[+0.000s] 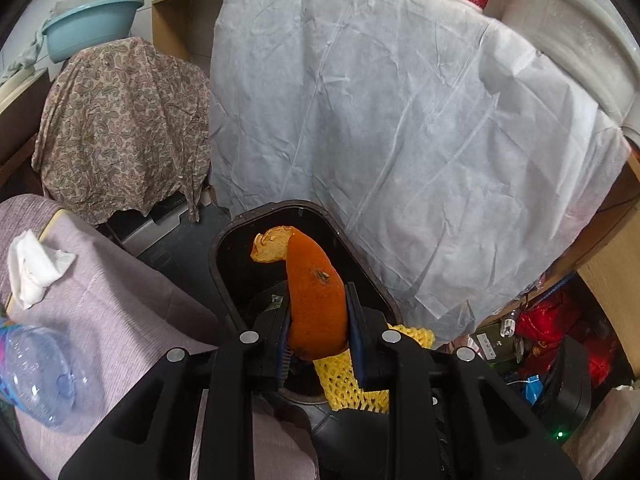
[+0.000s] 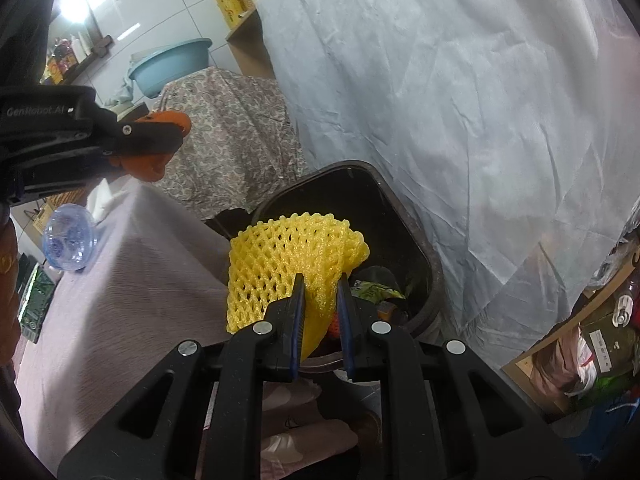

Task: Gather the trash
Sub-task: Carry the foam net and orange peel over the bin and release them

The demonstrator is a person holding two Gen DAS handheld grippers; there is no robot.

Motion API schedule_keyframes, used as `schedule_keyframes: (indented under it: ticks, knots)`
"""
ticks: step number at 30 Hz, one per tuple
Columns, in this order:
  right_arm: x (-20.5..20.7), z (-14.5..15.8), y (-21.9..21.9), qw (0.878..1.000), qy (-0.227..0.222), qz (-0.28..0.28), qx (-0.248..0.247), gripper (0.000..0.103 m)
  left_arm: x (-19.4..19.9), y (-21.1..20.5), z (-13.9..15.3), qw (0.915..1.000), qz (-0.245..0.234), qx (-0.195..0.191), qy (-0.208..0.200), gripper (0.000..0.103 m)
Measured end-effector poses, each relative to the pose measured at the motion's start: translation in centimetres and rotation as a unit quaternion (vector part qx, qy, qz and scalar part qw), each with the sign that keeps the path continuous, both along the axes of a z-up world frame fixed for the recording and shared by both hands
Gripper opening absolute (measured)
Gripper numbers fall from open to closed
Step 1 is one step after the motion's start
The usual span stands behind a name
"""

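My left gripper [image 1: 318, 304] is shut on an orange peel [image 1: 316, 296] and holds it above the open black trash bin [image 1: 228, 240]. My right gripper [image 2: 320, 286] is shut on a yellow foam fruit net [image 2: 280, 256], held over the near edge of the same bin [image 2: 424, 264]. The net also shows in the left wrist view [image 1: 348, 380], below the left gripper. The left gripper with the peel [image 2: 160, 148] shows at the left of the right wrist view. Some trash lies in the bin's bottom.
A table under a pinkish cloth [image 1: 120, 320] stands left of the bin, bearing a crumpled white tissue [image 1: 32, 272] and a clear plastic bottle [image 1: 36, 376], which also shows in the right wrist view [image 2: 70, 242]. A white sheet [image 1: 400, 140] hangs behind the bin. Clutter lies at right.
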State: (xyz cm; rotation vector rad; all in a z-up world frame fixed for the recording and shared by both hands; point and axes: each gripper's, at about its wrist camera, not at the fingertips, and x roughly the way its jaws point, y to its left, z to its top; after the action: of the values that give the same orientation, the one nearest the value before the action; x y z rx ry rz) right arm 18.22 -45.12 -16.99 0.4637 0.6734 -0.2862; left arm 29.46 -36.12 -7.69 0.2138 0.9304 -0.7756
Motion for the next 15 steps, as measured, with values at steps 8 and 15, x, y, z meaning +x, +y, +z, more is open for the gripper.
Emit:
schedule_keyframes:
  ticks: [8,15]
  knots:
    - [2.6,-2.6,-1.2,0.999,0.023,-0.017,-0.027,0.02,1.3,-1.9,-2.1,0.9998,0.015,0.008,0.007,0.06]
    - [2.9,-4.1,-0.8,0.998,0.039,-0.025,-0.053,0.072,0.5,-1.0,-0.9,0.9997,0.015,-0.011,-0.017,0.082]
